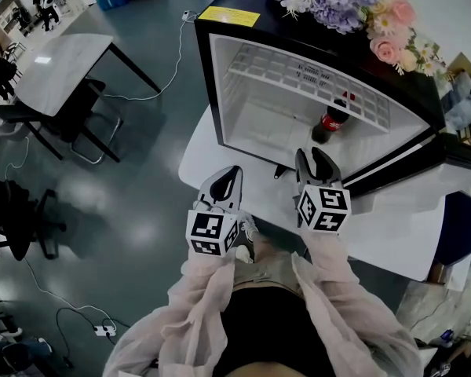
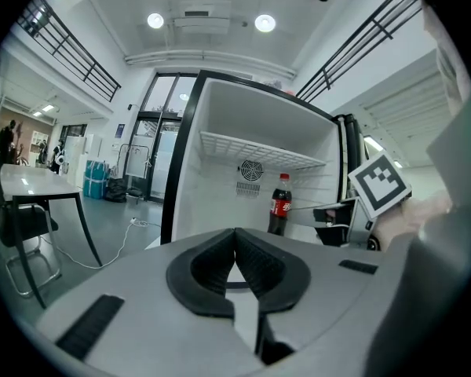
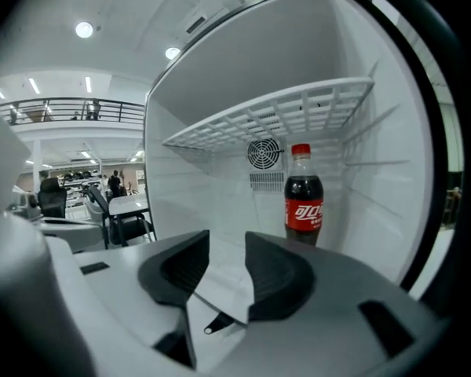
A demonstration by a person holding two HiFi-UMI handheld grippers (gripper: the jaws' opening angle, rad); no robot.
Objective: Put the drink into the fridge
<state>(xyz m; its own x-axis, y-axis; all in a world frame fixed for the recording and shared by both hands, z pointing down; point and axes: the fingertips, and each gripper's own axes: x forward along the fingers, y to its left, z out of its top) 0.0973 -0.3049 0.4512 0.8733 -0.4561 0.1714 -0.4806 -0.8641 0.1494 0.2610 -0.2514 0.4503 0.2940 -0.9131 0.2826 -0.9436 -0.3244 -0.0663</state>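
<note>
A cola bottle (image 1: 335, 120) with a red cap and red label stands upright on the floor of the open mini fridge (image 1: 213, 85), at its right side under the wire shelf (image 1: 306, 77). The bottle (image 3: 304, 199) is free, a short way beyond my right gripper (image 3: 228, 246), whose jaws stand apart with nothing between them. In the head view the right gripper (image 1: 314, 155) is at the fridge's front edge. My left gripper (image 1: 232, 171) hovers to its left, outside the fridge, and its jaws (image 2: 235, 236) meet at the tips on nothing. From there the bottle (image 2: 279, 205) shows deep inside.
The fridge sits on a white table (image 1: 198, 151). A bunch of flowers (image 1: 345, 2) and a yellow label (image 1: 229, 16) lie on its black top. A grey table (image 1: 63, 61) with chairs (image 1: 90, 124) stands to the left, and a cable (image 1: 169, 69) runs across the floor.
</note>
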